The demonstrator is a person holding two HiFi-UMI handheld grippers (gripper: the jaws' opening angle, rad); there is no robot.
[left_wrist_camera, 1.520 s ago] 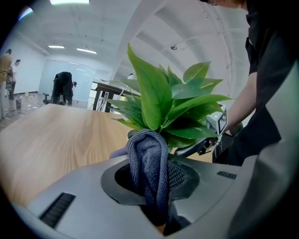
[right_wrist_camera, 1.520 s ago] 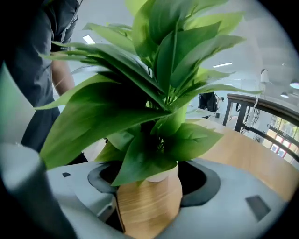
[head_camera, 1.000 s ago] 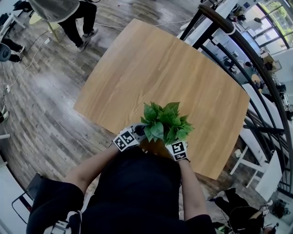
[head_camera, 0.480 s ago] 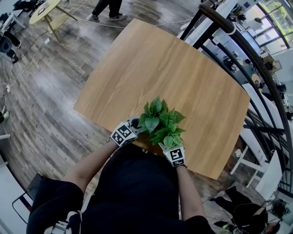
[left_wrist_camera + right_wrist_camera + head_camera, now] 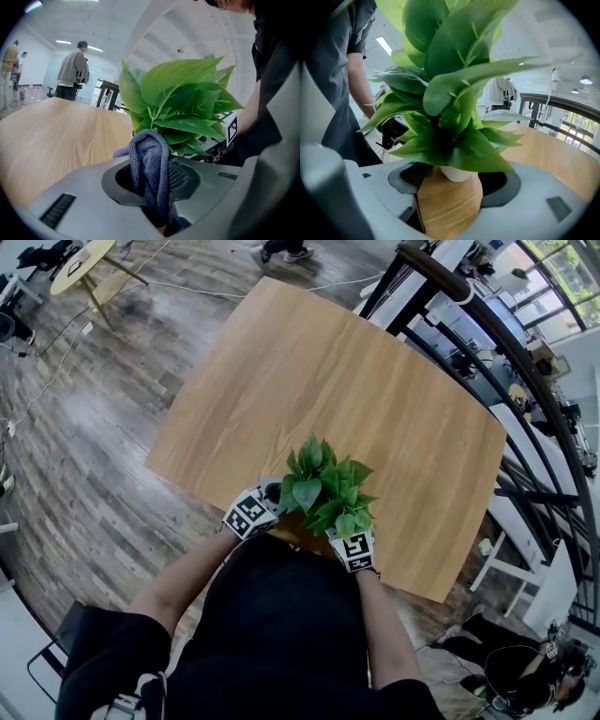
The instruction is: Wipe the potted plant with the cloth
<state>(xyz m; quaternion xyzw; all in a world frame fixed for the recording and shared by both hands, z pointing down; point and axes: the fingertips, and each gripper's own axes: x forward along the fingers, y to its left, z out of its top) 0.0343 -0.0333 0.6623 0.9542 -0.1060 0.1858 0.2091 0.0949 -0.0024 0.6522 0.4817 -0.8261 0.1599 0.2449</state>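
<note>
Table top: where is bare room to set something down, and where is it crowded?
The table is bare from the potted plant out to its far, left and right edges. The crowded spot is the near edge: the right gripper holds the plant there, and the left gripper, holding the cloth, sits beside the leaves.

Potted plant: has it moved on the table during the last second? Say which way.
Yes, slightly. The potted plant has shifted left along the near edge of the table, away from the near right corner.
</note>
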